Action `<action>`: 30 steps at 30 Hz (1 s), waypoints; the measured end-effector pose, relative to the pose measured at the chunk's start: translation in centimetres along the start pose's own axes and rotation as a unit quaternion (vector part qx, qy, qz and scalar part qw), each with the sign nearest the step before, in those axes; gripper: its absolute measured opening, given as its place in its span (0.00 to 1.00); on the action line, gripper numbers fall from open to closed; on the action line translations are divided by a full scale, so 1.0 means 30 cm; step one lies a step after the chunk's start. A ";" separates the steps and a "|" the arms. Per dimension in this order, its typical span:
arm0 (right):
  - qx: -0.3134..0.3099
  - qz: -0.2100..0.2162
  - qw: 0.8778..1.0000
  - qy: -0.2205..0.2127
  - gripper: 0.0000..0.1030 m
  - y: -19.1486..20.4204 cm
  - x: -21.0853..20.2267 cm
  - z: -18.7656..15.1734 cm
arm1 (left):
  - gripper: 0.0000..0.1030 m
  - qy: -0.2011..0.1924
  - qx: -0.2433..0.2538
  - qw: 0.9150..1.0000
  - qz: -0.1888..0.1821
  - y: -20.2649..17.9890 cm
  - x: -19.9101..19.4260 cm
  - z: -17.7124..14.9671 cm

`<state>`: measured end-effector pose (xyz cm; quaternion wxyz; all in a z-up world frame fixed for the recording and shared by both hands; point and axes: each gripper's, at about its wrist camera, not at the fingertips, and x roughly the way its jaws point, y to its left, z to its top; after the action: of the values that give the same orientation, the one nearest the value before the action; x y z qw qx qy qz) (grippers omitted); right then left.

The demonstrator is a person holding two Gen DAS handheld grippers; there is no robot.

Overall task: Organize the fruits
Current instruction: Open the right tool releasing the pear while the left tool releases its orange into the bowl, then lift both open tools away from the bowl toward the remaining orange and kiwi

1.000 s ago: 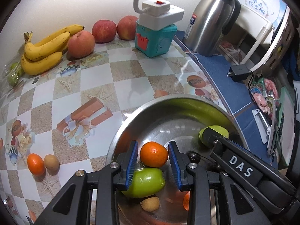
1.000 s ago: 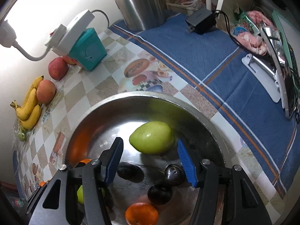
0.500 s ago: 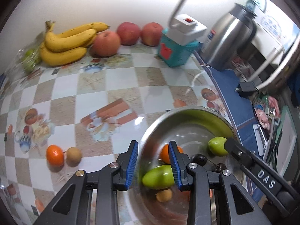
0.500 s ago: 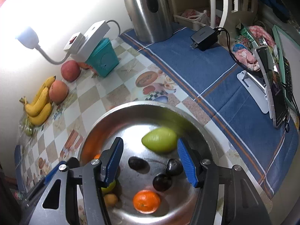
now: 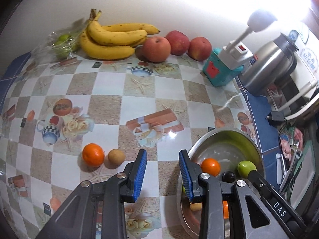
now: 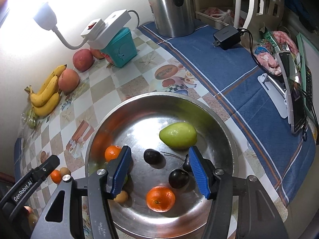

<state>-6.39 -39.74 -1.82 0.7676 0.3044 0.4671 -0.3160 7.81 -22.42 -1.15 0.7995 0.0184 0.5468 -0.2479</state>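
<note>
Left gripper (image 5: 162, 169) shifted off the steel bowl (image 5: 211, 137) to over the tablecloth (image 5: 169, 103), right gripper (image 6: 159, 172) risen higher

The metal bowl (image 6: 229, 131) is the landmark. In it lie a large pear-shaped fruit (image 6: 178, 135) on the far side, three plums (image 6: 152, 156) near the middle, one tangerine (image 6: 160, 198) at the near side and another tangerine (image 6: 112, 153) by the left wall, with a small round fruit (image 6: 121, 196) near the front left. Left of the bowl, on the table (image 5: 107, 107), a loose tangerine (image 5: 93, 155) and a round fruit (image 5: 116, 158) sit just beside each other. Far behind and left of the bowl, bananas (image 5: 111, 39) and apples (image 5: 157, 48) line the wall. Behind the bowl stands a box (image 6: 121, 49) carrying a power strip (image 6: 108, 29); behind and right, a kettle (image 6: 171, 6) and a charger (image 6: 227, 36).
</note>
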 end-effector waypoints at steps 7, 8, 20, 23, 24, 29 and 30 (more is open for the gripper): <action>-0.003 -0.001 1.000 0.008 0.59 0.004 0.013 -0.002 | 0.36 0.006 -0.008 1.000 0.003 0.013 0.005 -0.001; -0.004 -0.001 1.000 0.010 0.59 0.004 0.016 -0.003 | 0.36 0.007 -0.008 1.000 0.004 0.014 0.007 -0.001; -0.019 -0.006 0.999 0.025 0.82 0.018 0.050 -0.014 | 0.78 0.018 -0.014 0.999 0.029 0.027 0.030 -0.008; -0.022 -0.005 0.999 0.033 0.83 0.020 0.064 -0.017 | 0.78 0.024 -0.016 0.999 0.040 0.033 0.040 -0.013; -0.022 -0.005 0.999 0.034 0.83 0.019 0.066 -0.019 | 0.78 0.025 -0.015 0.999 0.044 0.035 0.044 -0.015; -0.019 -0.005 0.999 0.038 0.83 0.013 0.071 -0.020 | 0.82 0.030 -0.018 0.998 0.055 0.041 0.057 -0.022; -0.018 -0.006 0.999 0.038 0.83 0.012 0.072 -0.021 | 0.83 0.031 -0.018 0.998 0.057 0.041 0.058 -0.024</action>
<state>-5.66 -39.48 -3.95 0.7528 0.2995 0.5037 -0.3000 8.18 -21.78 -3.27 0.7953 0.0426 0.5735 -0.1917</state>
